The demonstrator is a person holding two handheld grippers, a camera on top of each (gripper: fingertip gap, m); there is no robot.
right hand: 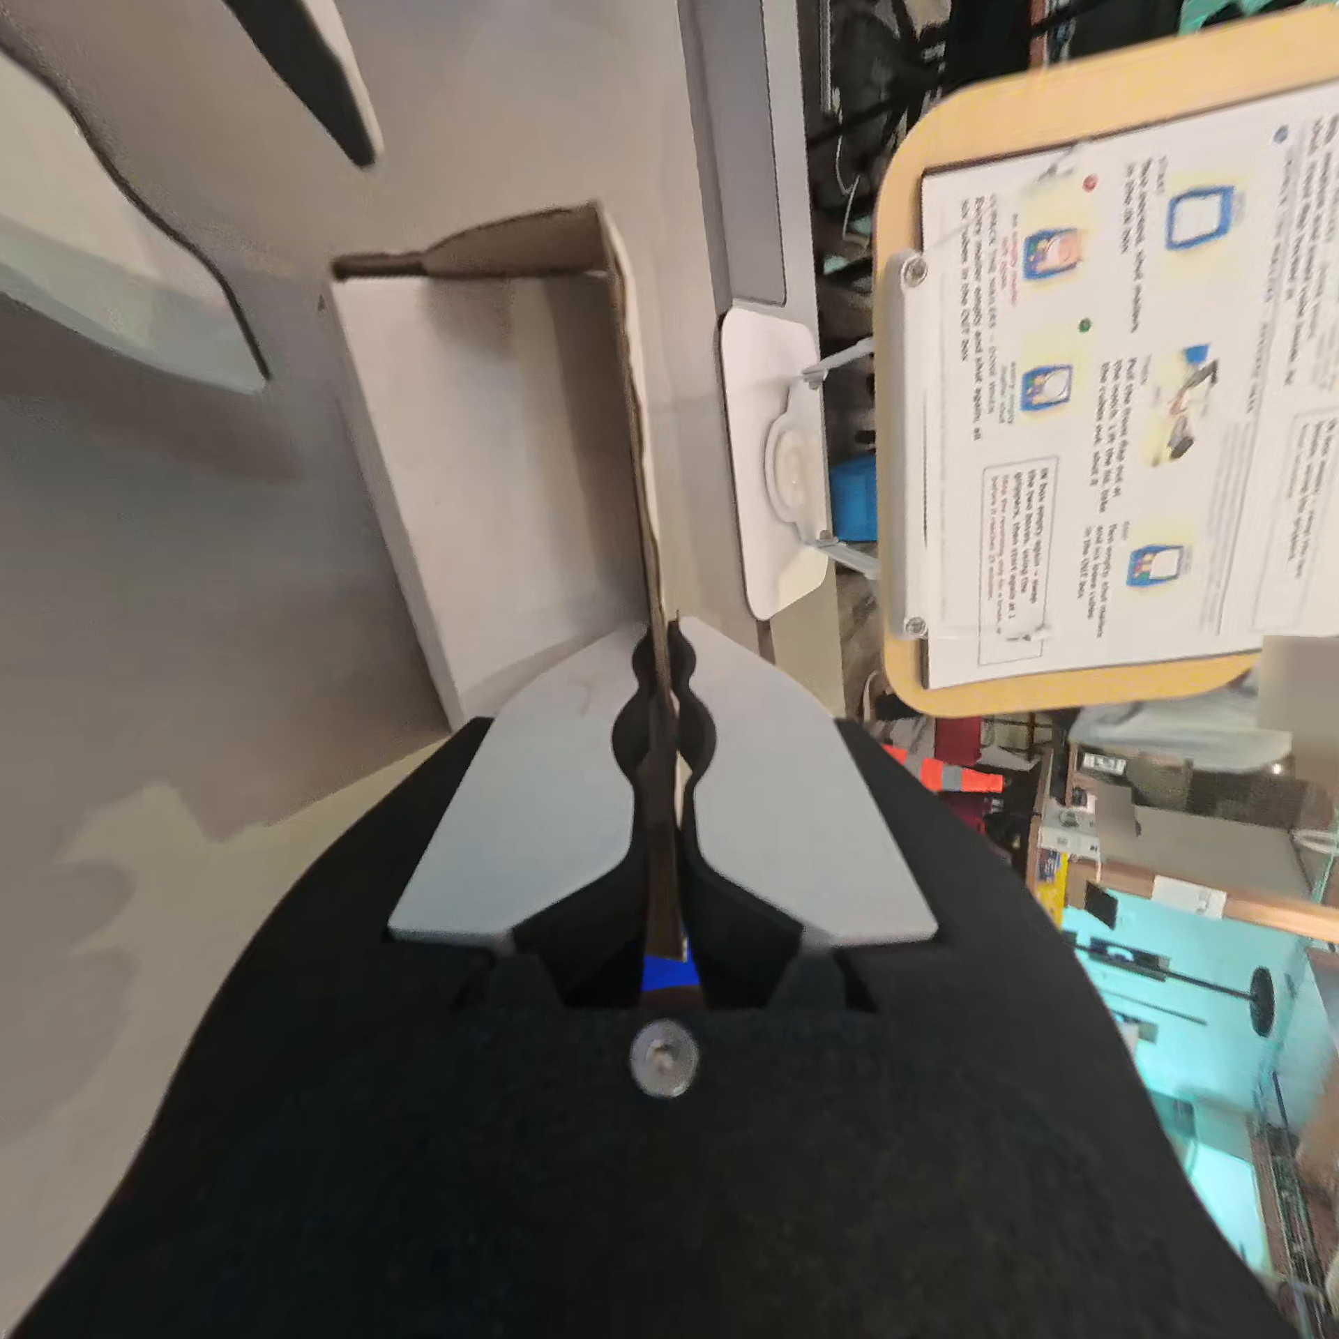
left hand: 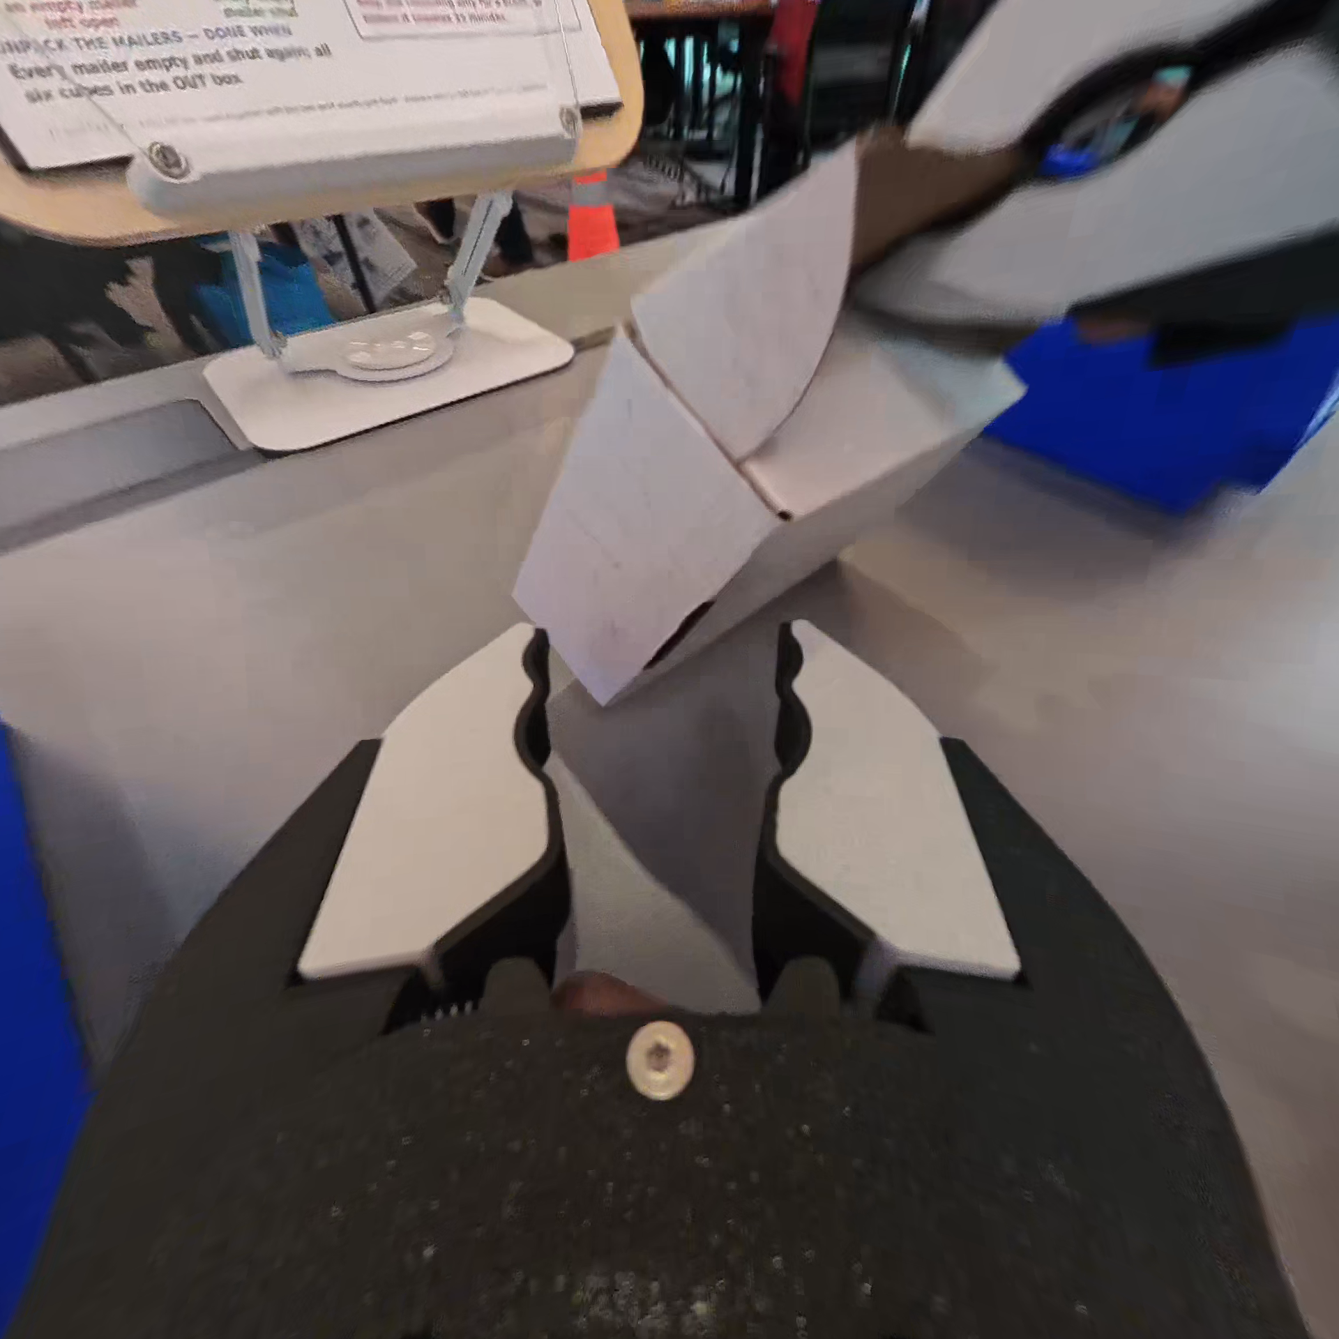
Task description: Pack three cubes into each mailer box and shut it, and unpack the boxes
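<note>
A white mailer box (left hand: 652, 507) hangs tilted above the grey table (left hand: 217, 688). My right gripper (left hand: 891, 210) comes in from the upper right of the left wrist view, shut on the box's brown-lined flap (left hand: 913, 188). In the right wrist view that gripper (right hand: 663, 630) pinches the flap (right hand: 645, 471) edge-on, and the box's white inside (right hand: 493, 435) shows to its left. My left gripper (left hand: 663, 637) is open, with the box's lowest corner (left hand: 605, 688) just between its fingertips, apart from them. No cubes are in view.
An instruction sheet on a white stand (left hand: 384, 362) sits at the table's far edge and also shows in the right wrist view (right hand: 1087, 406). A blue bin (left hand: 1159, 413) is at the right, and another blue edge (left hand: 29, 942) is at the left. The left gripper's fingers (right hand: 145, 304) show at the top left of the right wrist view.
</note>
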